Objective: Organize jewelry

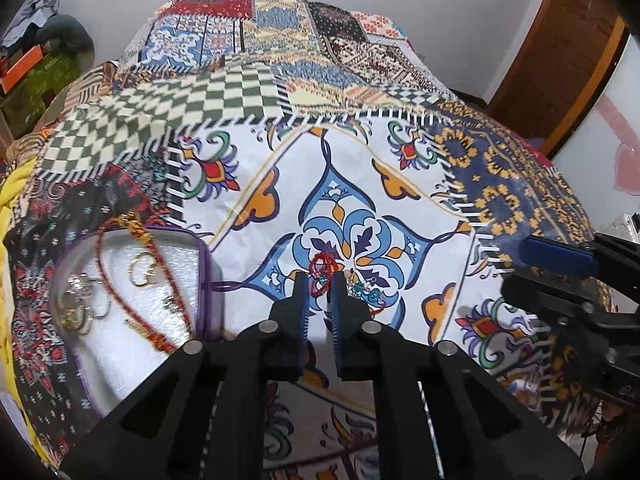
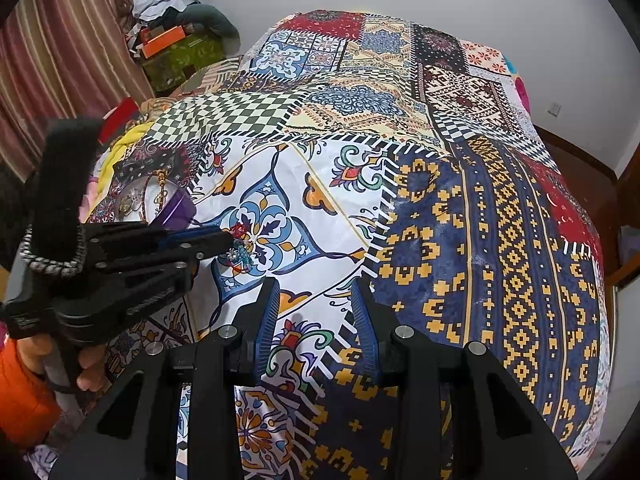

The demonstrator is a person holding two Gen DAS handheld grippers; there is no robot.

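Observation:
On the patterned bedspread (image 1: pixel 400 216), my left gripper (image 1: pixel 319 280) stands with its jaws drawn close on a red beaded bracelet (image 1: pixel 320 266) lying on the blue flower motif. A small piece with blue stones (image 1: pixel 362 290) lies just right of the right finger. To the left sits a purple-rimmed jewelry box (image 1: pixel 204 264) with a white lining, holding a red bead necklace (image 1: pixel 172 280), gold hoops (image 1: pixel 142 270) and silver pieces. In the right wrist view the left gripper (image 2: pixel 231 242) touches the bracelet (image 2: pixel 240 230). My right gripper (image 2: pixel 316 292) hovers open and empty over the cloth.
A hand (image 2: pixel 90 376) in an orange sleeve holds the left gripper. Boxes and clothes (image 2: pixel 176 44) are piled at the far left by a striped curtain (image 2: pixel 68 40). Beyond the bed's right side stands a wooden door frame (image 1: pixel 560 60). A yellow cloth (image 1: pixel 16 192) lies beside the jewelry box.

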